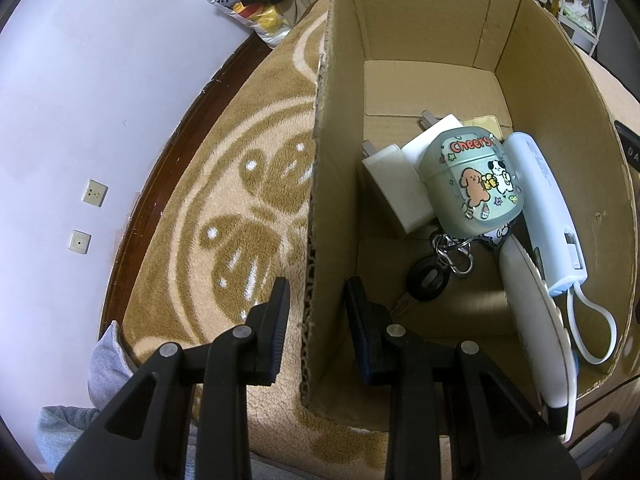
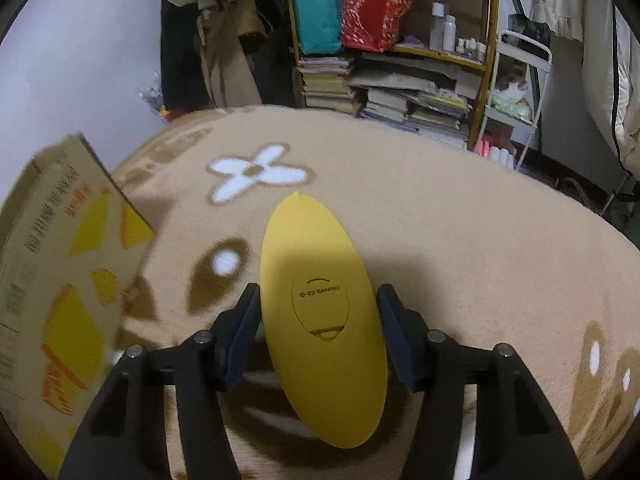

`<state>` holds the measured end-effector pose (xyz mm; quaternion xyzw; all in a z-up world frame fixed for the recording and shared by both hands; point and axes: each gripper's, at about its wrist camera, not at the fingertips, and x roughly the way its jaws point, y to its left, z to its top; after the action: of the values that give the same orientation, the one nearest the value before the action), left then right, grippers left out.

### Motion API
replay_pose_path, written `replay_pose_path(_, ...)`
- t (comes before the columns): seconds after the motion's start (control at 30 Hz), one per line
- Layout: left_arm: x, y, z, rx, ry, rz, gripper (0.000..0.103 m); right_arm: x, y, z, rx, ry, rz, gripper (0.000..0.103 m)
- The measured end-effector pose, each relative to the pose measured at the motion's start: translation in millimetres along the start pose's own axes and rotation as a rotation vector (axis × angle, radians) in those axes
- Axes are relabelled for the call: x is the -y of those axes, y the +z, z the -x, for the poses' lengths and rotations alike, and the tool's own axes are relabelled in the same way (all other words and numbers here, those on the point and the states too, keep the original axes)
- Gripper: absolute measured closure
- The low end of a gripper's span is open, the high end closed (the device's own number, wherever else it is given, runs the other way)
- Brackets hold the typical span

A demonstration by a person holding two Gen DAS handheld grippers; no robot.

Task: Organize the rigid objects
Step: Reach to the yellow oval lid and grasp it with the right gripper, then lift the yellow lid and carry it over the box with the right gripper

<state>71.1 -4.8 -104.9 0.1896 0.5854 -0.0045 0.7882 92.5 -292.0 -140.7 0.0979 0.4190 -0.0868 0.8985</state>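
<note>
Right gripper point(image 2: 318, 324) clasps smooth oval yellow case point(image 2: 320, 312) over fleecy rug point(image 2: 460, 248)

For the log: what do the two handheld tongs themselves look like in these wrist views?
Both the left tongs and right tongs look alike: matte black angular linkage arms with triangular cut-outs, round silver pivot pins at the joints, and flat dark navy pads on the fingertips. The left pad edges look ribbed. No cables, markings, hands or sleeves are visible.

box print point(image 2: 60, 264) blurred | key blade point(image 1: 402, 305) behind hand-held gripper finger
</note>
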Motion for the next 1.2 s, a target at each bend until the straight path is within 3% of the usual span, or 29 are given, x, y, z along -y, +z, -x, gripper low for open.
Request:
replay_pose_path(0.53, -0.3, -0.3, 0.4, 0.001, 0.001, -0.003, 0.075, -58.9, 32.9, 77.0, 0.191, 0.202, 0.016, 0.041)
replay_pose_path(0.83, -0.3, -0.6, 0.5, 0.001, 0.001, -0.004, 0.075, -114.8, 28.2, 89.6, 0.172, 0.308, 0.115, 0.041)
replay_pose_path(1.2, -0.3, -0.7, 0.4, 0.000, 0.001, -0.004, 0.075, -143.0, 7.5, 77.1, 0.102, 0.321, 0.199, 0.040)
